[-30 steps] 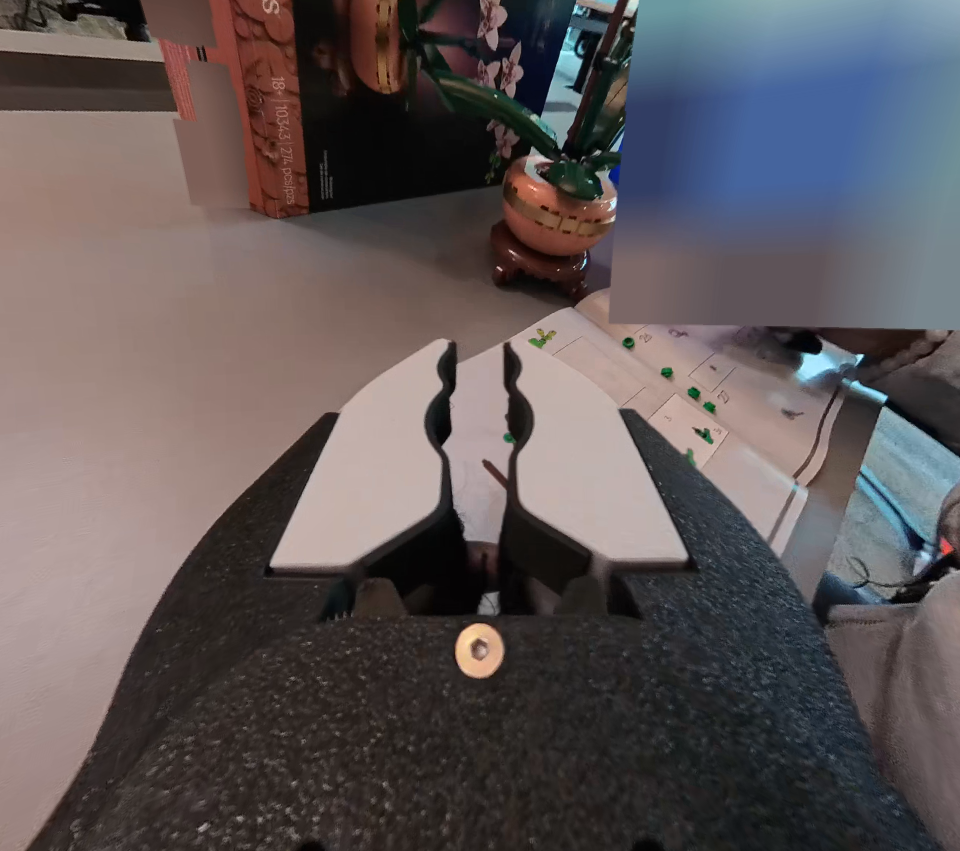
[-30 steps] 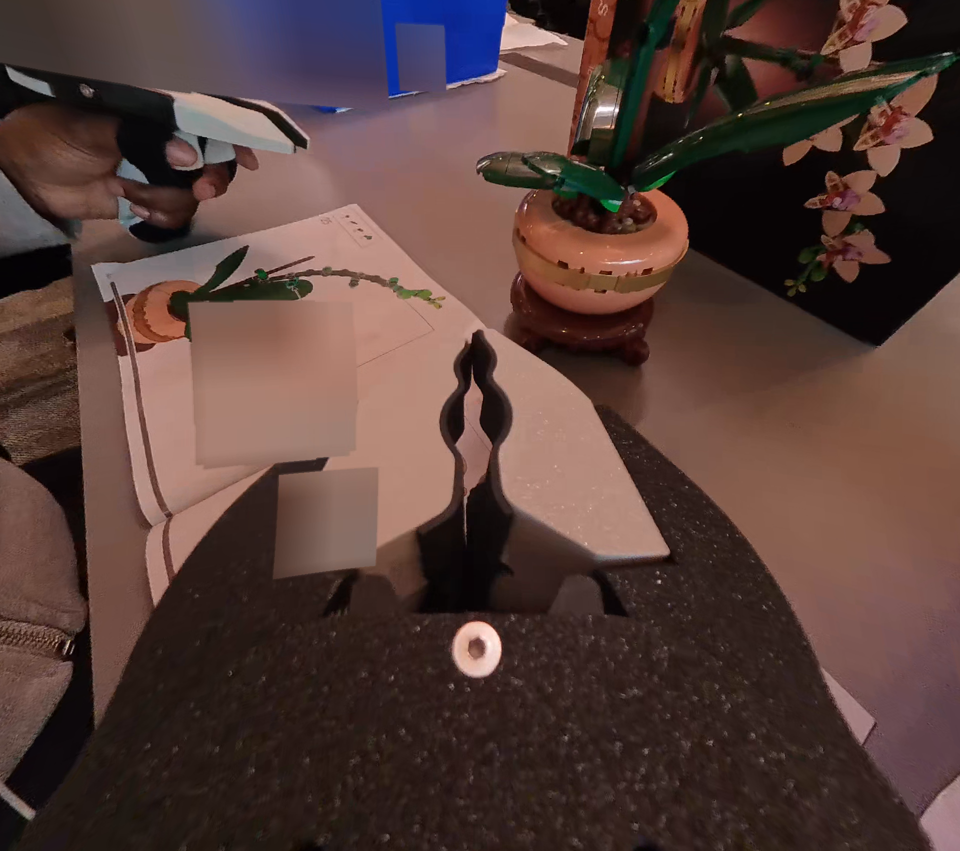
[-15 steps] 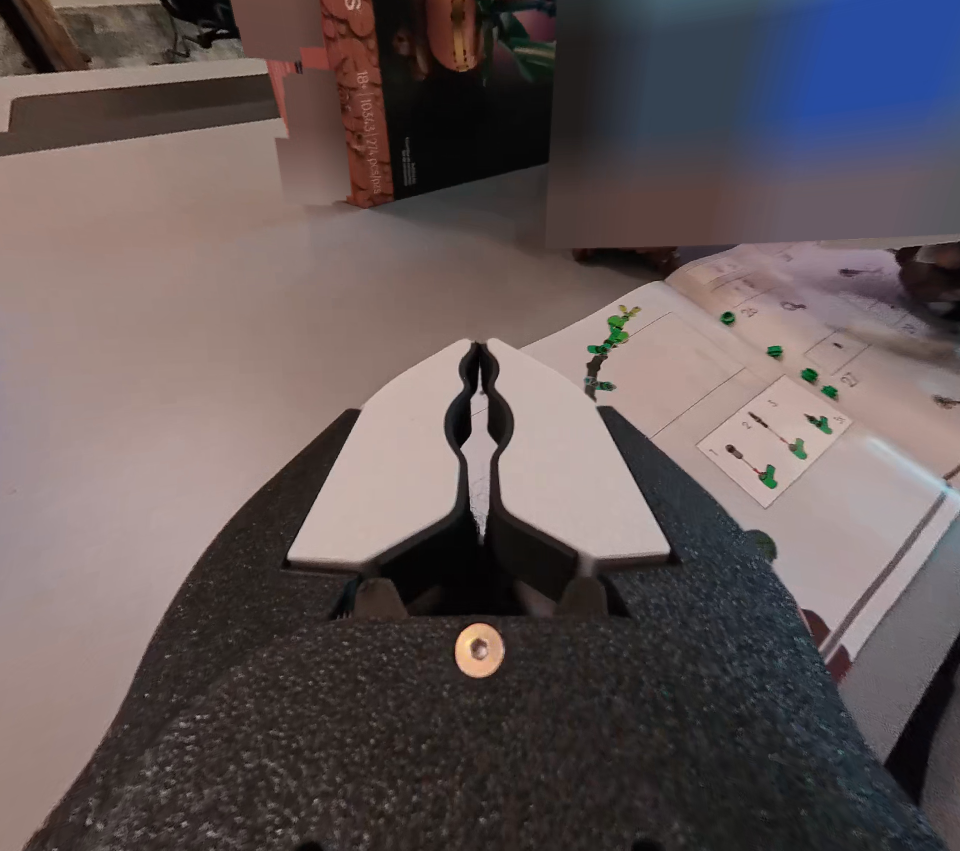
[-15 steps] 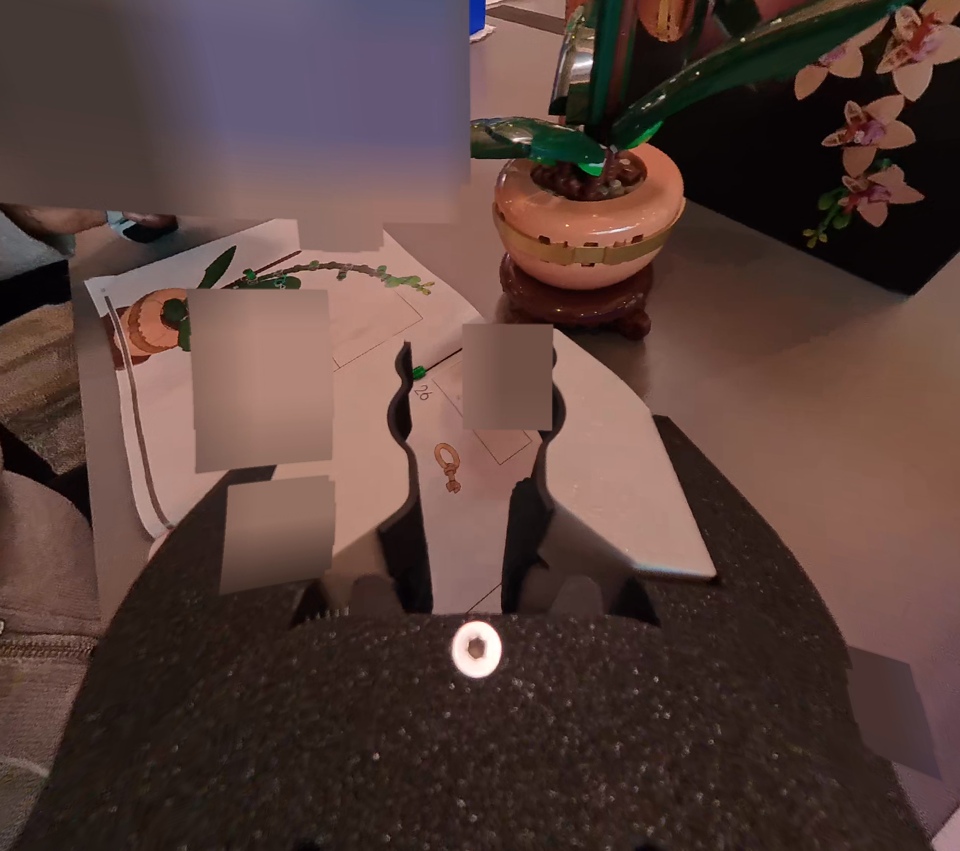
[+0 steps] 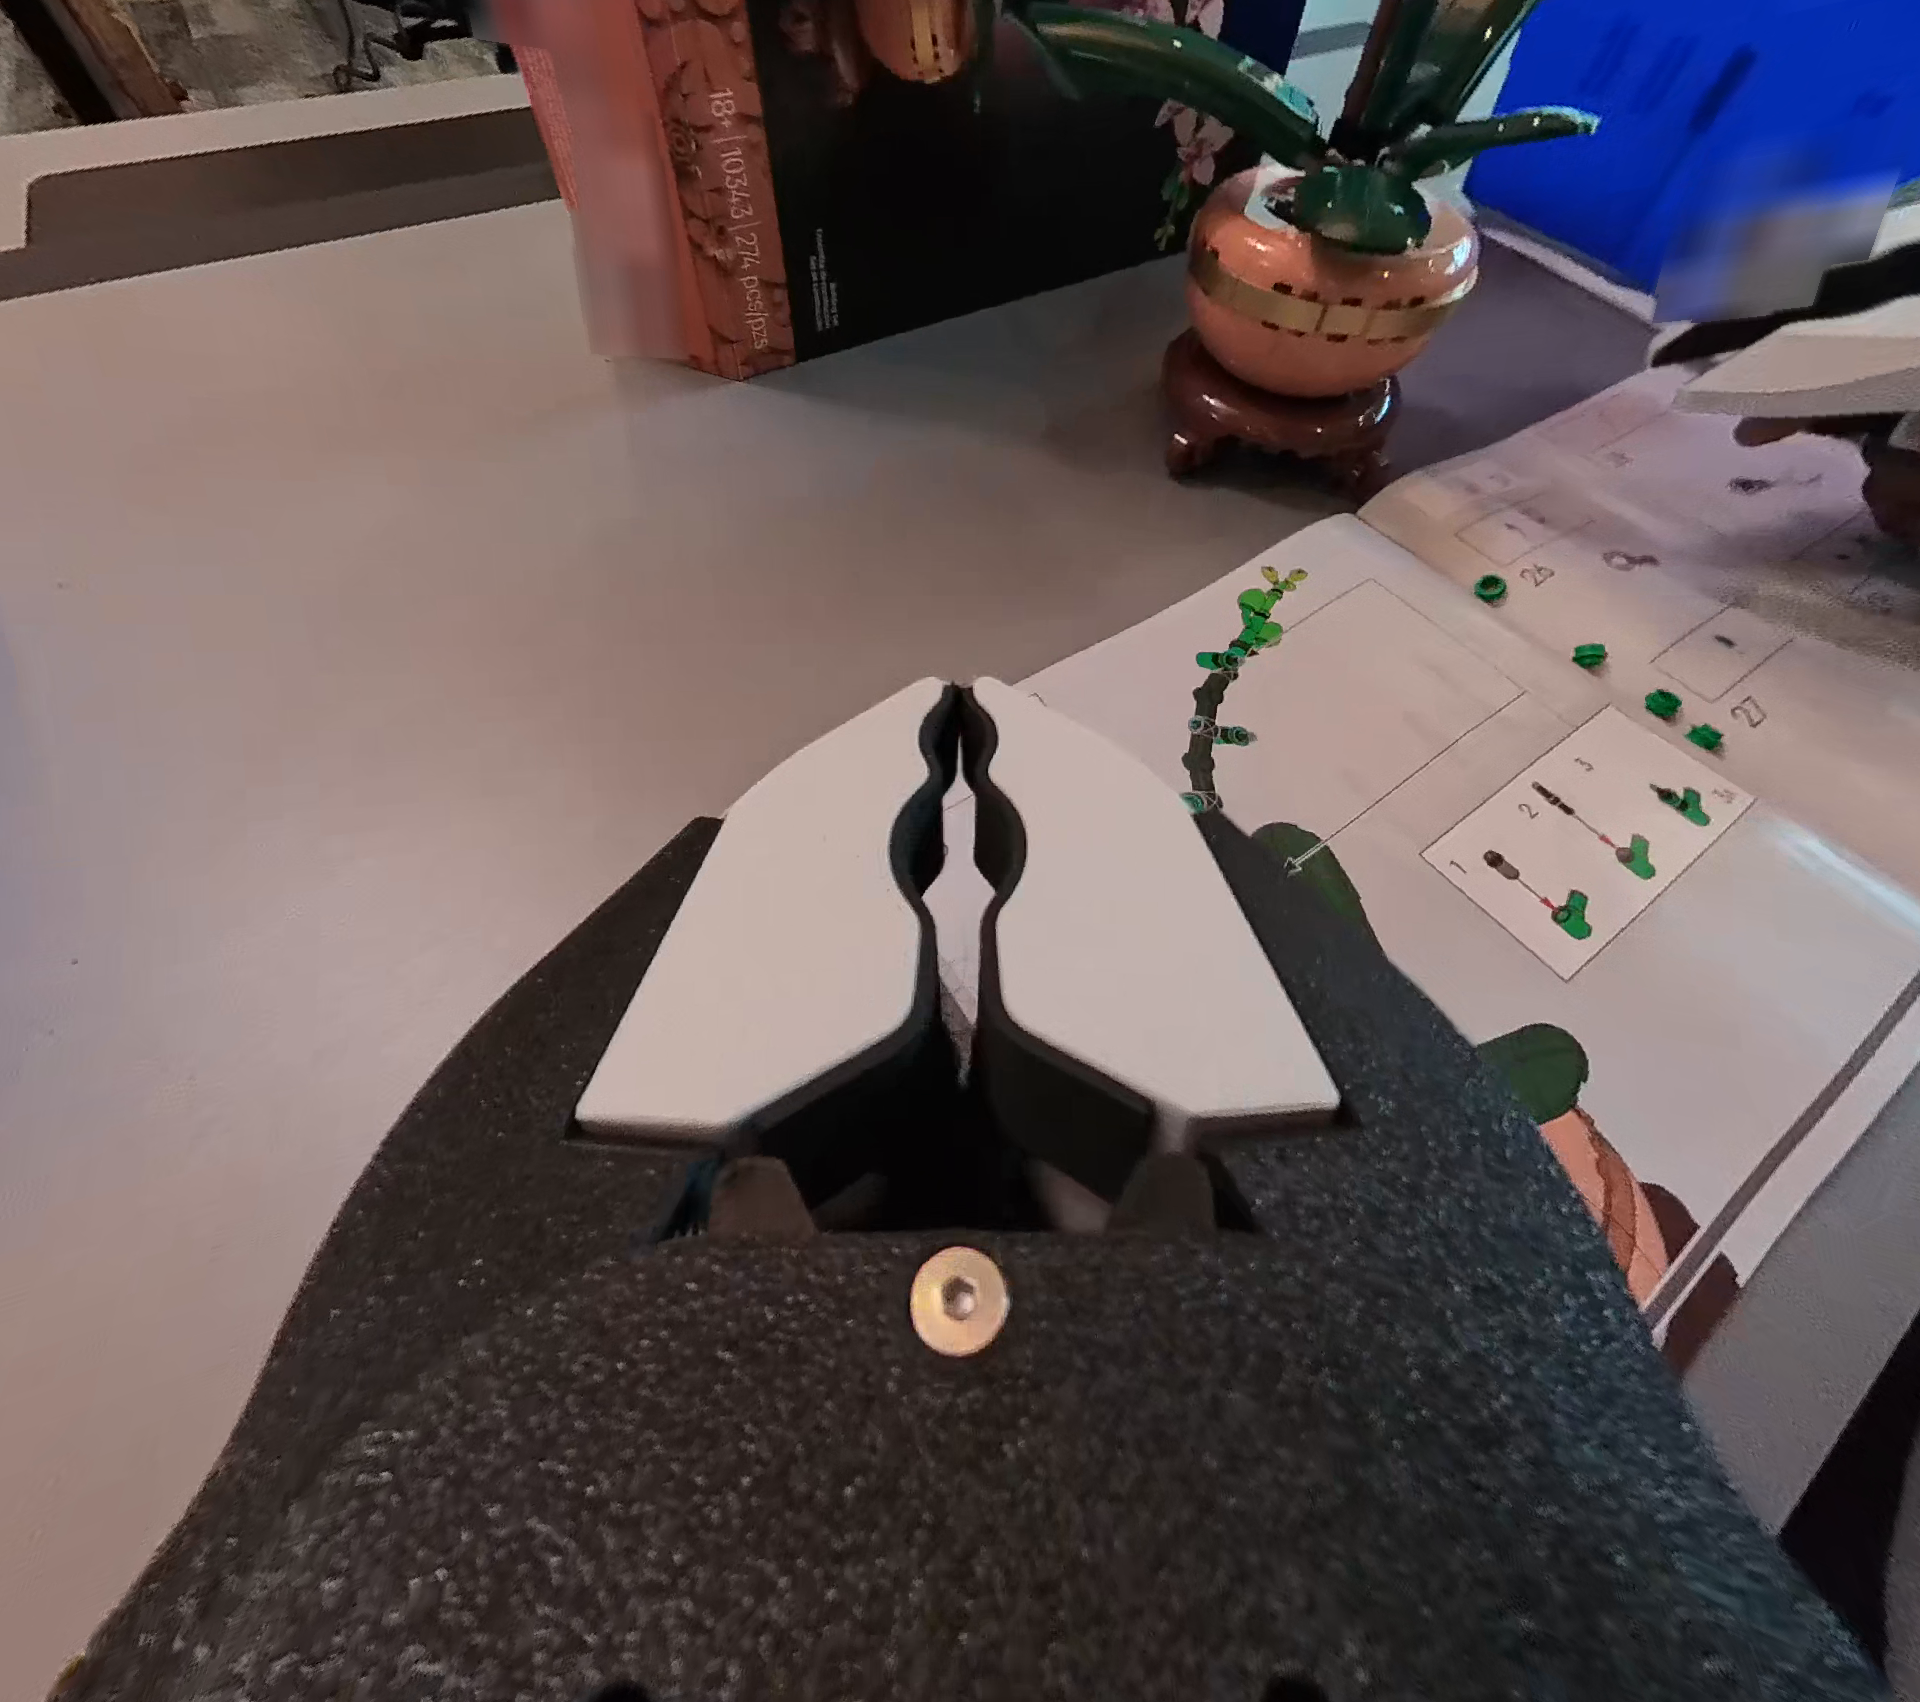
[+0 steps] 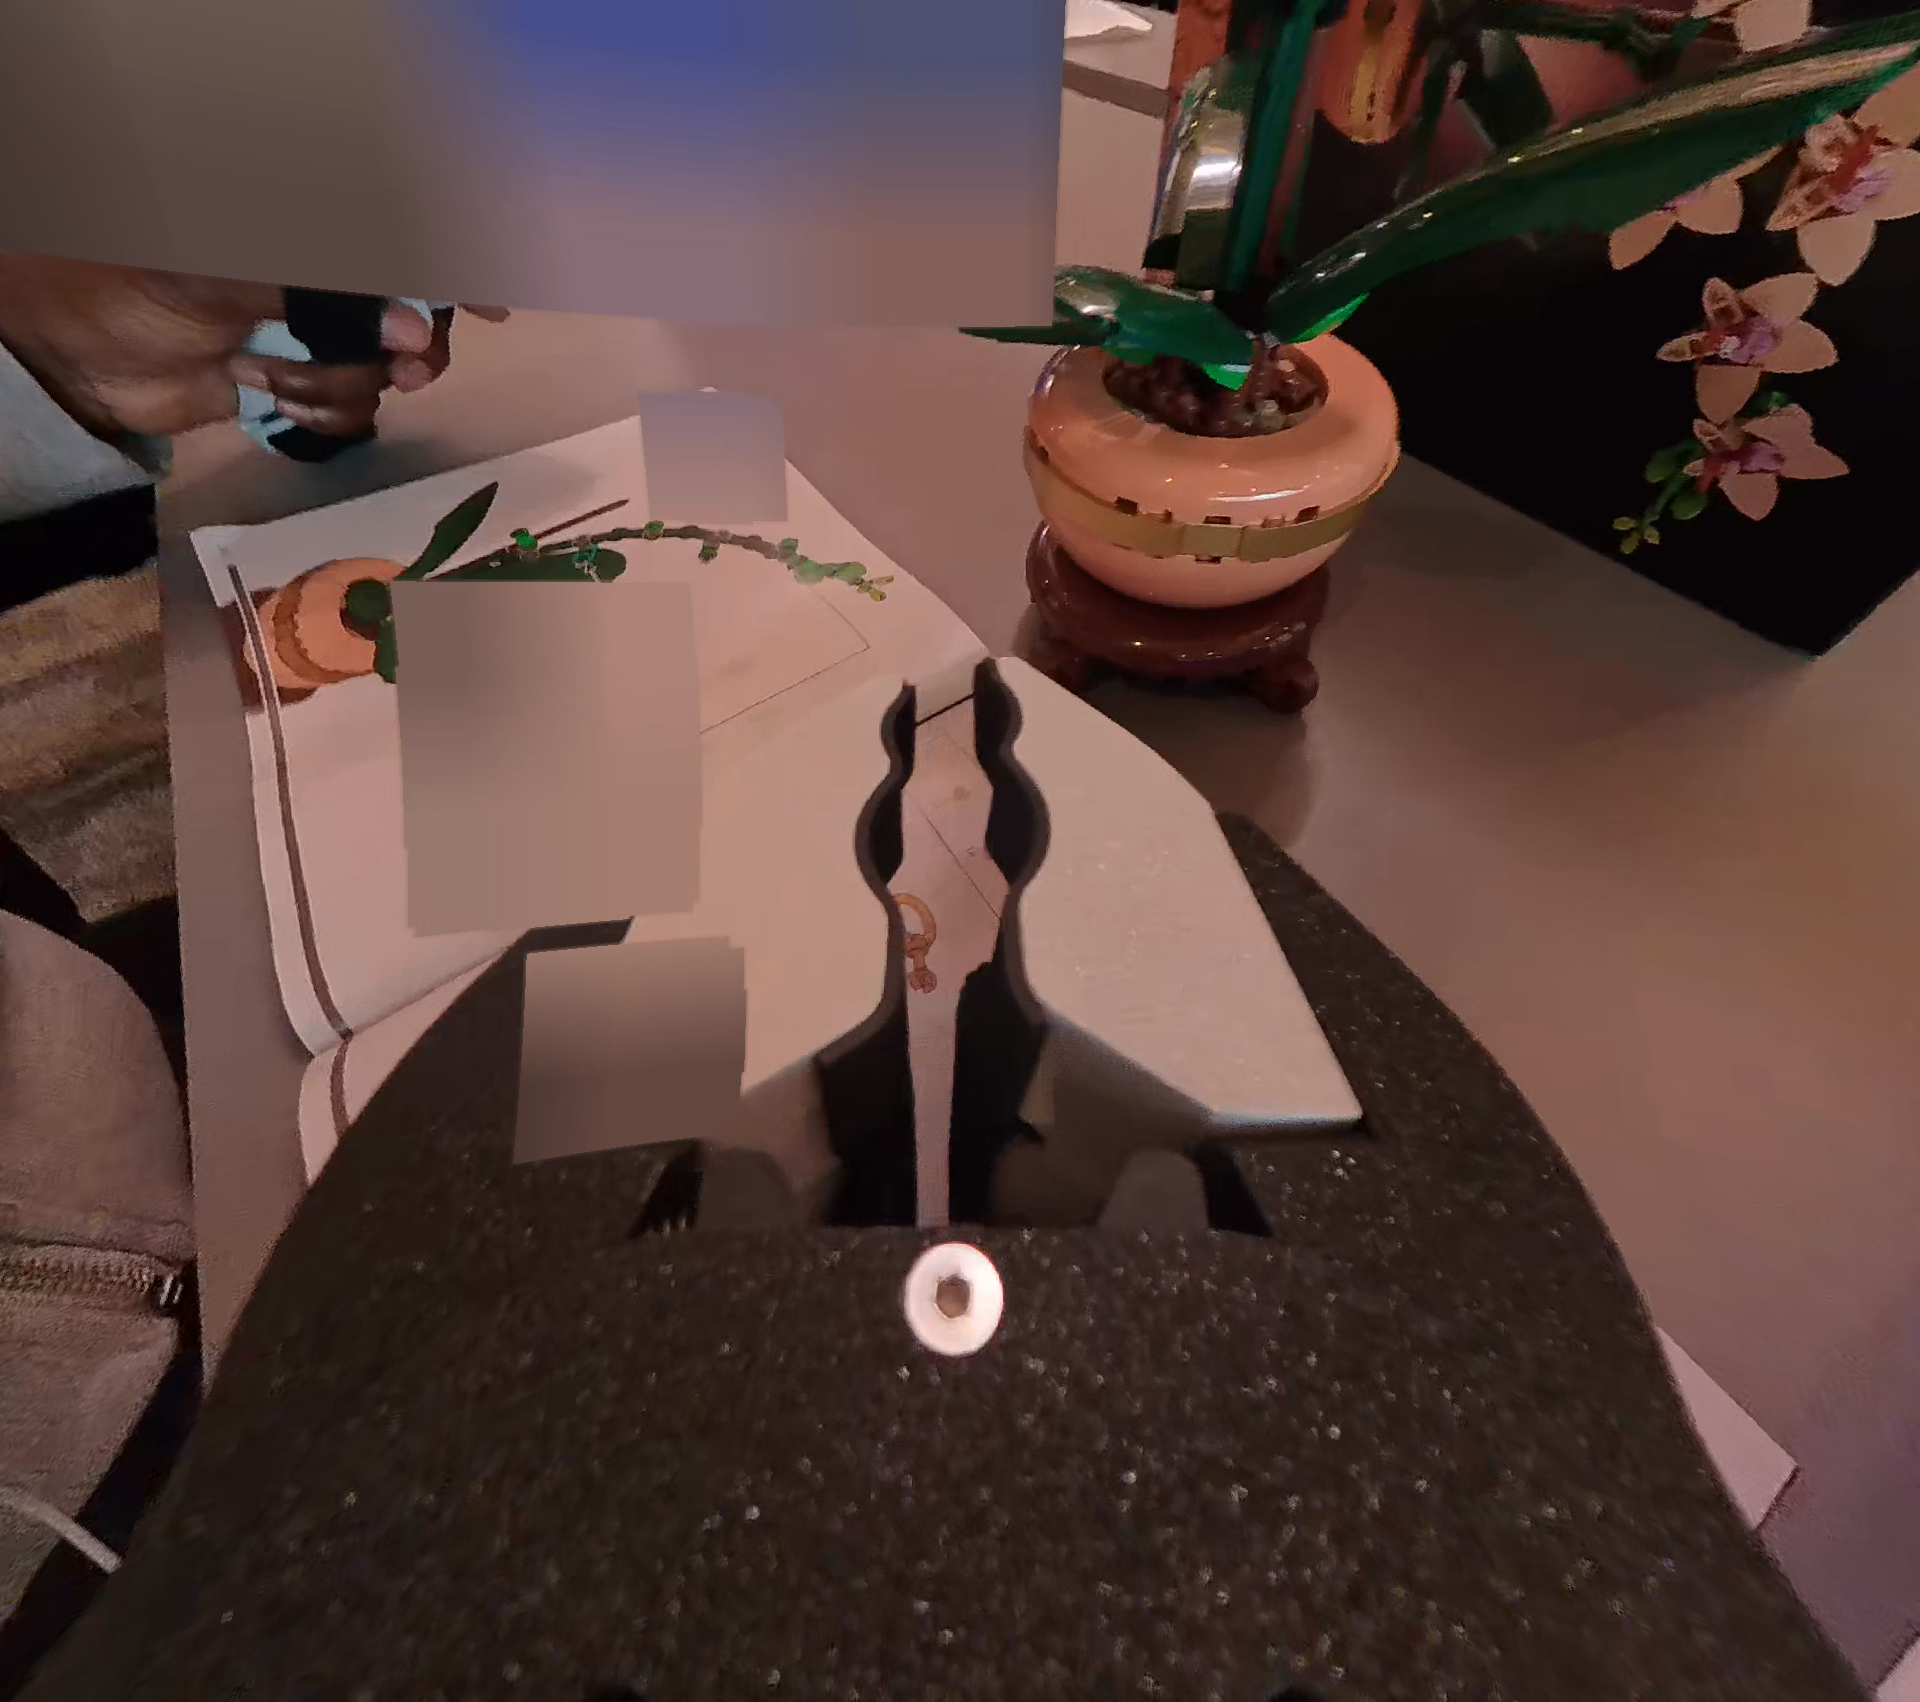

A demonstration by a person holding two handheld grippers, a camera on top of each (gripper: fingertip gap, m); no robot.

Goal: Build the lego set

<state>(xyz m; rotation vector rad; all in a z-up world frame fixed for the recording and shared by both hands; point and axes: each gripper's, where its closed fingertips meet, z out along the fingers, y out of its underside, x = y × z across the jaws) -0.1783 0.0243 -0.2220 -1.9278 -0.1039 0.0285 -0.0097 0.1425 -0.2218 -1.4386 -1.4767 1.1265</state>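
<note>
My left gripper (image 5: 961, 696) is shut, its fingertips touching, and nothing shows between them. It hovers over the grey table (image 5: 416, 613) at the left edge of an open instruction booklet (image 5: 1403, 717). Small green pieces (image 5: 1587, 655) lie on the booklet's far page. My right gripper (image 6: 943, 686) is open by a narrow gap and empty. It sits above the booklet (image 6: 769, 644), just in front of a brick-built orchid pot (image 6: 1210, 489). The pot also shows in the left wrist view (image 5: 1330, 302). The right gripper's fingers (image 5: 1787, 364) show at that view's right edge.
A tall dark product box (image 5: 935, 94) stands behind the pot, also in the right wrist view (image 6: 1662, 405). A blue bin (image 5: 1662, 94) is at the back right. A person's hand (image 6: 312, 385) holds the left gripper's handle. Green leaves (image 6: 1558, 177) spread over the pot. There is about 20 cm between the tips of the two grippers. The brick-built orchid pot (image 6: 1210, 489) is about 6 cm from my right fingertips and 20 cm from my left. It turns up in the left wrist view (image 5: 1463, 244) as well.
My left gripper closed from a small gap to fully shut and turned left then back towards the pot. My right gripper went from shut to wide open, then narrowed to a small gap.
</note>
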